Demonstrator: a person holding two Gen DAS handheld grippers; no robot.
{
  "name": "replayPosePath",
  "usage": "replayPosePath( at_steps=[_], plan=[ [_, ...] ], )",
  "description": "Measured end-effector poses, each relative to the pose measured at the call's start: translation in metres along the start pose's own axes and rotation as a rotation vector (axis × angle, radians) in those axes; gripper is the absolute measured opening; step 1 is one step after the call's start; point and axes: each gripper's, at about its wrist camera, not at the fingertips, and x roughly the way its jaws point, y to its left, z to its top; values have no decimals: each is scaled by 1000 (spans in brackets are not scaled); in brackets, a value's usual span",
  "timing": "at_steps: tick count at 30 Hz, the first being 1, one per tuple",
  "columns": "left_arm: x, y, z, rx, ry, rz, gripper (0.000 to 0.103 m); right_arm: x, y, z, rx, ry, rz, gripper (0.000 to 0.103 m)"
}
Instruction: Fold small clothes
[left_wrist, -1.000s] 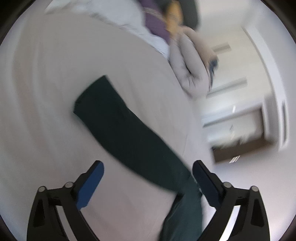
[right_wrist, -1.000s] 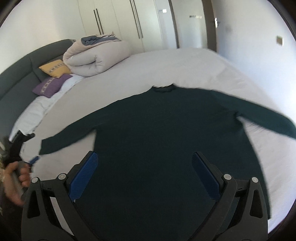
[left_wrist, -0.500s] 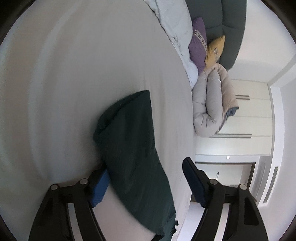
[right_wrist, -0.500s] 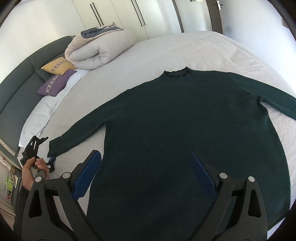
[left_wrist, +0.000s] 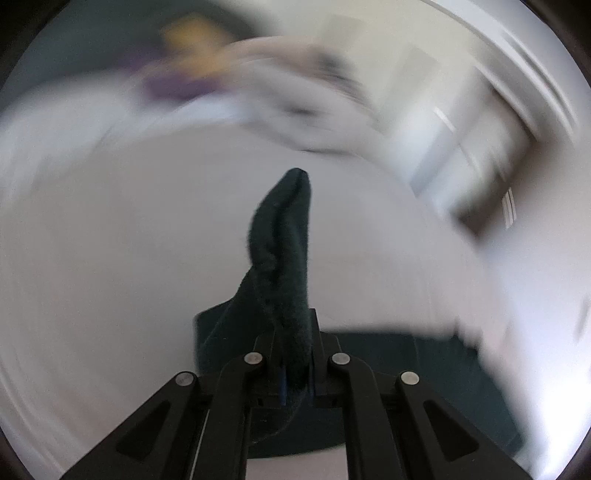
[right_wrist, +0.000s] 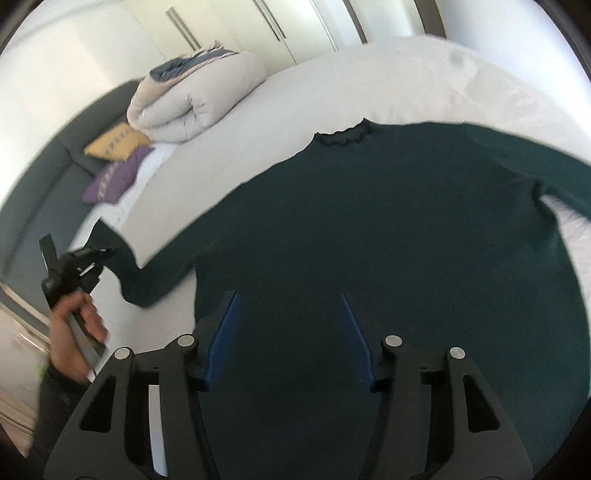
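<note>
Dark green sweater (right_wrist: 388, 240) spread flat on bed (right_wrist: 424, 77), filling frame centre. Soft, limp knit, likely light; best pinched at cuffs. Left claw (left_wrist: 293, 369) clamped on sleeve cuff (left_wrist: 284, 236); right claw (right_wrist: 288, 339) closing, gripping nothing.

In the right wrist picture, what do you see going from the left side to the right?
Hand holding the left tool → purple pillow → rolled duvet → frilly collar of the dark green sweater → its far sleeve.
</note>
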Motion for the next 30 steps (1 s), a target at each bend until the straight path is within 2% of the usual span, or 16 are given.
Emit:
replayPosePath(
  at_steps=[3,5,7,14,17,21,24,25,26,29,30],
  plan=[
    [4,-95,-34,384,-29,56,7,21,-25,30,96,26,96,53],
    [12,-138,-70,567,-46,84,7,41,-43,48,175,66,184,53],
    [18,-159,-99,653,-39,96,7,64,-54,63,230,113,249,53],
    [17,-174,-150,772,-67,155,7,160,-70,92,386,289,470,54],
    [20,-175,-154,801,-77,174,7,202,-73,106,466,336,548,54],
    [19,-176,-159,809,-80,186,7,243,-70,115,510,384,587,54],
    [20,-176,-158,819,-80,188,7,273,-62,117,500,434,571,53],
    [21,-177,-158,820,-77,188,8,277,-57,114,492,442,571,48],
    [19,-179,-161,819,-74,190,8,285,-52,116,470,451,572,33],
    [17,-178,-159,803,-63,183,13,291,-33,117,372,442,533,8],
    [15,-178,-159,794,-54,170,24,293,-30,122,344,435,521,8]
  ],
)
